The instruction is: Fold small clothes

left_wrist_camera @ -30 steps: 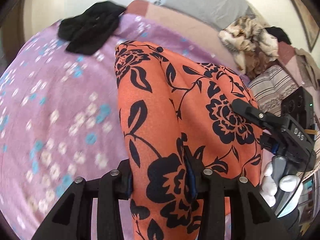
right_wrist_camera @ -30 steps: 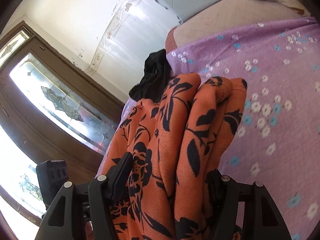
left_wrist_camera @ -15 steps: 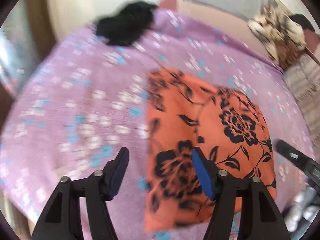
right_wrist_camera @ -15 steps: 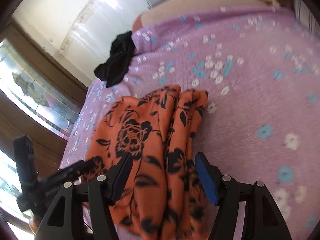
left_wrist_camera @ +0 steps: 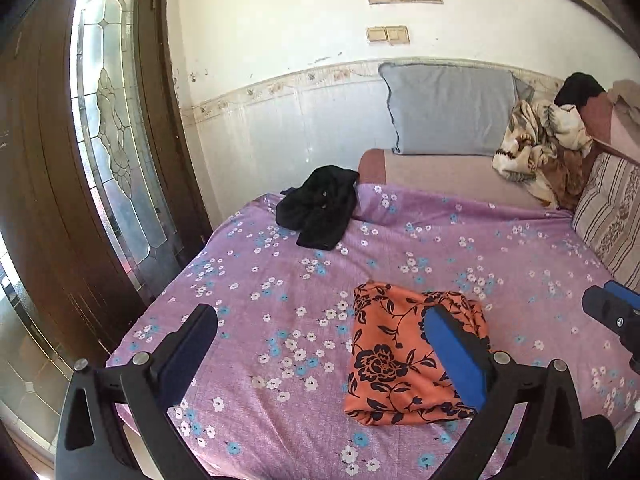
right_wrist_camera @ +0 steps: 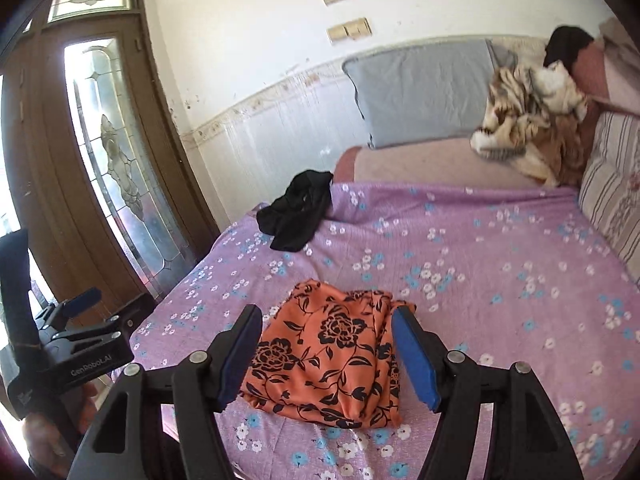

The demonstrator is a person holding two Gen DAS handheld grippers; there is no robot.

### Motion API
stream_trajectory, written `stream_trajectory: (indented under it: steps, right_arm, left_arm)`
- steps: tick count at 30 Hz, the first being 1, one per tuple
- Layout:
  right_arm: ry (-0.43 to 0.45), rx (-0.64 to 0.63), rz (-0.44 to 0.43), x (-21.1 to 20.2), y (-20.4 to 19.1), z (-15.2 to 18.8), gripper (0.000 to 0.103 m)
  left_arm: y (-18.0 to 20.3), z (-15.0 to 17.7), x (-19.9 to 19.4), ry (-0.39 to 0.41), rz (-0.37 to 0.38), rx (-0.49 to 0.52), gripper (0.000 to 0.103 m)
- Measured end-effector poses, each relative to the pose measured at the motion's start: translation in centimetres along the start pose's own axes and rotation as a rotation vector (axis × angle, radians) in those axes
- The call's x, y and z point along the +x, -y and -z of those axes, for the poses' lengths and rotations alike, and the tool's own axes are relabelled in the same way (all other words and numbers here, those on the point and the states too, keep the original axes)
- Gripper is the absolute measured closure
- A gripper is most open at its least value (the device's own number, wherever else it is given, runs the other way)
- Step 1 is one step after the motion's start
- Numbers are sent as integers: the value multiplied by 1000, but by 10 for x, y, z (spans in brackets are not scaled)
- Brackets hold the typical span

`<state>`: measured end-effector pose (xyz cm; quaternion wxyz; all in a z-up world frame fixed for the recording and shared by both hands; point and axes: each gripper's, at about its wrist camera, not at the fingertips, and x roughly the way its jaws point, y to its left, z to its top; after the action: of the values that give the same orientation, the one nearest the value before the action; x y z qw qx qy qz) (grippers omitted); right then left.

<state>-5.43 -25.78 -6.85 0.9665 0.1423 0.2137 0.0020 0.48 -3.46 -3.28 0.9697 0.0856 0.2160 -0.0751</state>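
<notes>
Left gripper (left_wrist_camera: 318,340): I see its jaws spread as wide as they go, having just been opening, with nothing between the pads; the right-hand blue pad only overlaps the orange cloth in the view and does not touch it.
Right gripper (right_wrist_camera: 326,350): its jaws have opened a little more and stand partly apart, empty; the orange cloth shows in the gap but lies on the bed below, clear of both pads.
Orange cloth (left_wrist_camera: 408,356): folded into a compact packet, flat on the purple sheet (left_wrist_camera: 500,256) near the bed's front edge, just ahead of and beneath both sets of fingers.
Black garment (left_wrist_camera: 320,208): crumpled at the far left corner of the sheet, next to the door (left_wrist_camera: 52,184), well apart from the orange packet; I judge it the next piece to fold.
Direction from fingers: the black garment lies ahead and to the left in both views.
Long axis: it runs roughly from its far end toward me, slightly slanted.
Nearer hand: I judge the left one, since it sits on the door side.
Change from a second ago: both grippers were clamped on the orange cloth, held up in folds; now it is released and lying folded, and both have pulled back and up, so the whole bed shows.
</notes>
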Motion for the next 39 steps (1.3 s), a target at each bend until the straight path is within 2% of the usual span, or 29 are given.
stream_trajectory:
  steps: [3, 6, 12, 17, 24, 39]
  right_arm:
    - [30, -10, 28, -20, -8, -3, 31]
    - [55, -37, 52, -40, -13, -5, 26]
    - [88, -48, 44, -62, -21, -7, 26]
    - [110, -71, 49, -71, -30, -7, 26]
    - [87, -95, 48, -70, -44, -1, 25]
    - [95, -147, 63, -86, -61, -2, 25]
  left_arm:
    - [-7, -6, -22, 20, 13, -35, 0]
    - [-8, -11, -38, 40, 4, -50, 0]
    - [-9, -21, -59, 76, -15, -48, 0]
    - [-7, -24, -65, 84, -20, -39, 0]
    - [-10, -27, -73, 95, -41, -38, 0]
    - [-20, -16, -79, 75, -55, 0, 0]
